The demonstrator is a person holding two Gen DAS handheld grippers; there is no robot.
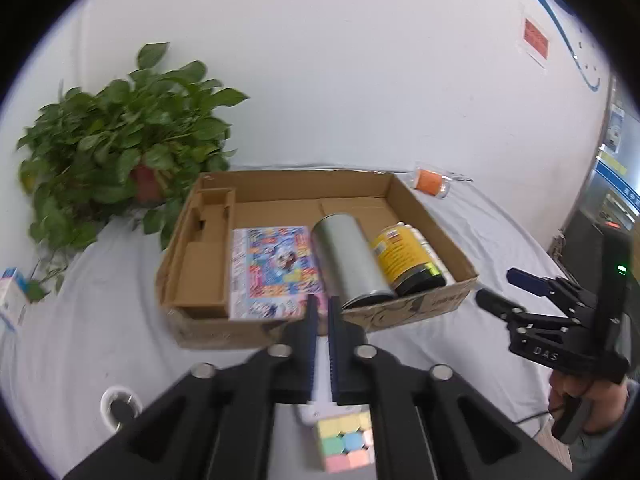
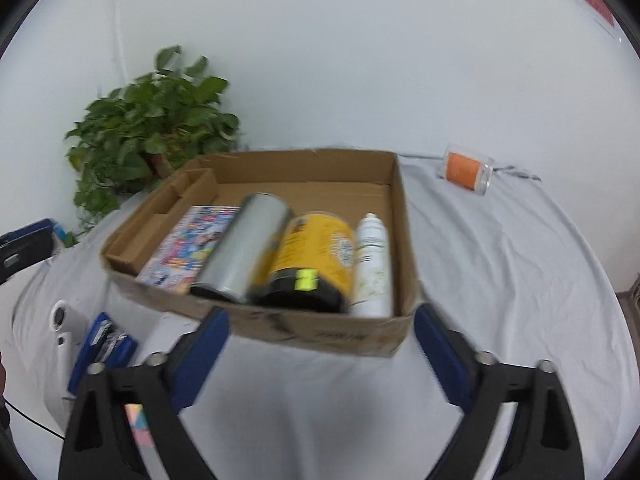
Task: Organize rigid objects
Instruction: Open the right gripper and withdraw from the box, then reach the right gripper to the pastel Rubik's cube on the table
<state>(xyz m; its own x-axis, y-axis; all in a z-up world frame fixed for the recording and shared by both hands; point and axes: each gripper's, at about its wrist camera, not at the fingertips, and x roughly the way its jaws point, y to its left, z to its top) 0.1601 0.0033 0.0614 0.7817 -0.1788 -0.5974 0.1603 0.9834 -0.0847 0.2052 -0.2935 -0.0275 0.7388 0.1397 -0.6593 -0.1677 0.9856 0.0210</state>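
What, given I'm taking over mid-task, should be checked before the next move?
1. Right gripper open and empty: ok.
2. Left gripper hold: cannot tell; its fingers are nearly closed, with something white between them.
3. Free room in the box: ok, the back half is bare.
4. Silver can and yellow can lying side by side inside: ok.
5. Everything packed: not ok; the orange container lies outside on the cloth.

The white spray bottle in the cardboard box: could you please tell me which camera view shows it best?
The right wrist view: the white spray bottle lies in full view, beside the yellow can. In the left wrist view that can hides nearly all of it; only a sliver shows.
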